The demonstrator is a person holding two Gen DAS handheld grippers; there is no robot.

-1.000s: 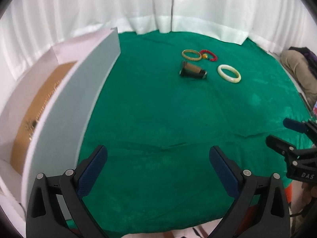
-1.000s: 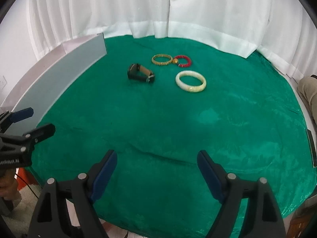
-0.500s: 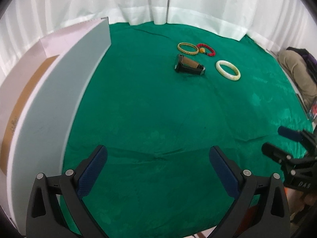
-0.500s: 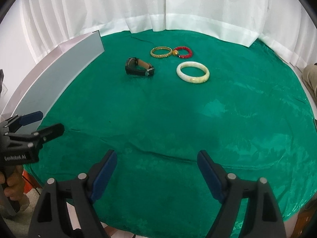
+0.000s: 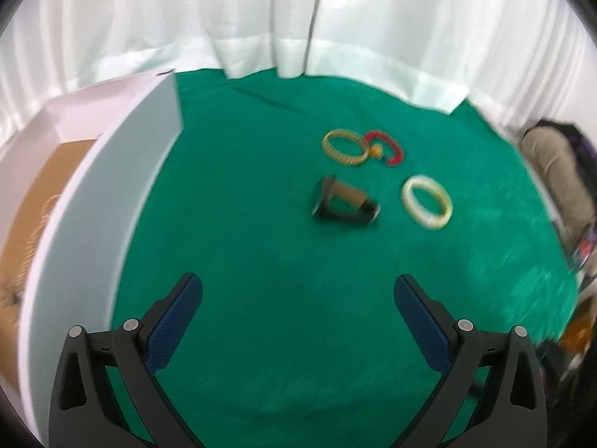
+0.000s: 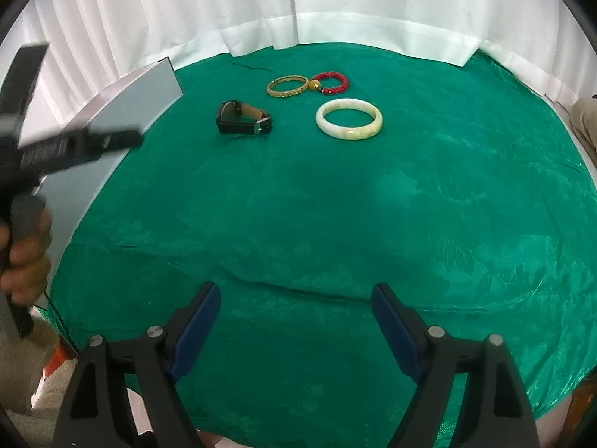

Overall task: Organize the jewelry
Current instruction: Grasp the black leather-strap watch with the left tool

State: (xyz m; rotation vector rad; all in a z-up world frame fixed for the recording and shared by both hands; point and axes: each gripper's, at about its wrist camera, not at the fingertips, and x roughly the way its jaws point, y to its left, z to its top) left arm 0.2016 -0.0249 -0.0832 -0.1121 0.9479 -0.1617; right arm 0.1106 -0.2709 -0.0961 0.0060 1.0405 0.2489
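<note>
On the green cloth lie a black watch with a tan strap (image 5: 345,205) (image 6: 242,118), a gold bangle (image 5: 344,146) (image 6: 287,85), a red bead bracelet (image 5: 388,147) (image 6: 332,83) and a pale jade bangle (image 5: 426,202) (image 6: 349,118). An open white box (image 5: 93,201) (image 6: 123,119) with a tan lining stands at the left. My left gripper (image 5: 298,310) is open, short of the watch, nothing between its fingers. My right gripper (image 6: 296,315) is open near the cloth's front edge. The left tool's body (image 6: 71,147), held by a hand (image 6: 26,254), shows blurred in the right wrist view.
White curtains (image 6: 298,7) ring the back of the table. A person's trouser leg (image 5: 556,171) sits beyond the right edge. The green cloth (image 6: 335,205) has a crease in front of the right gripper.
The left gripper has risen and pushed forward toward the jewelry, so the watch looks nearer. The right gripper has crept forward slightly. Both stayed open.
</note>
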